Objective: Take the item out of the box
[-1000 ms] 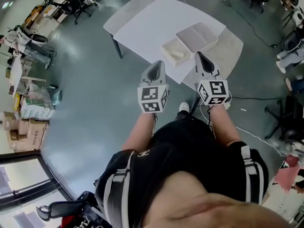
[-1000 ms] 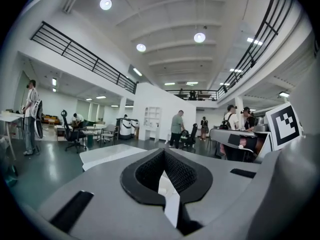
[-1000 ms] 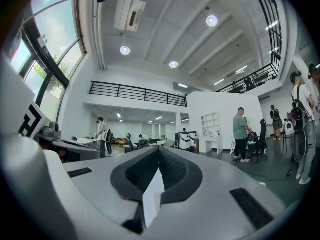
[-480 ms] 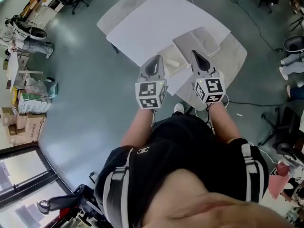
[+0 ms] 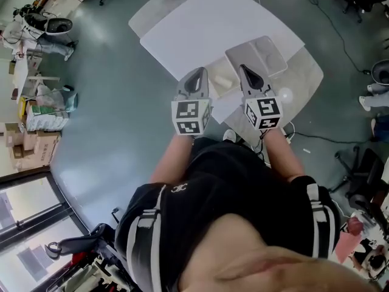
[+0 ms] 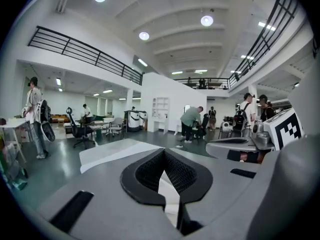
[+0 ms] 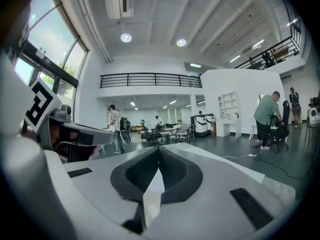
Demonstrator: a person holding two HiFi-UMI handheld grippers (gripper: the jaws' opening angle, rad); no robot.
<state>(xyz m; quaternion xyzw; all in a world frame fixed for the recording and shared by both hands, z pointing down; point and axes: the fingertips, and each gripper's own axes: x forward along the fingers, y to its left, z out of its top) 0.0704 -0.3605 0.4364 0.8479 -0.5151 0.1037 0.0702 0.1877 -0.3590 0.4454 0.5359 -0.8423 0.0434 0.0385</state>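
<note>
Tools poised over open box (image 5: pixel 261 52) on white counter (image 5: pixel 200 23), extraction not yet begun

Left tool (image 5: pixel 197 73) and right tool (image 5: pixel 242 69), mid-frame, are both clenched, empty; the item presumably lies inside the box, upper centre.

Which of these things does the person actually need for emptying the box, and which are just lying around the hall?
Part of the job:
- open pale cardboard box
- its flat lid
- white table
- left gripper and right gripper, fingers shut, holding nothing

Just lying about:
- brown cardboard boxes
- black office chair
- bystander in a green top
</note>
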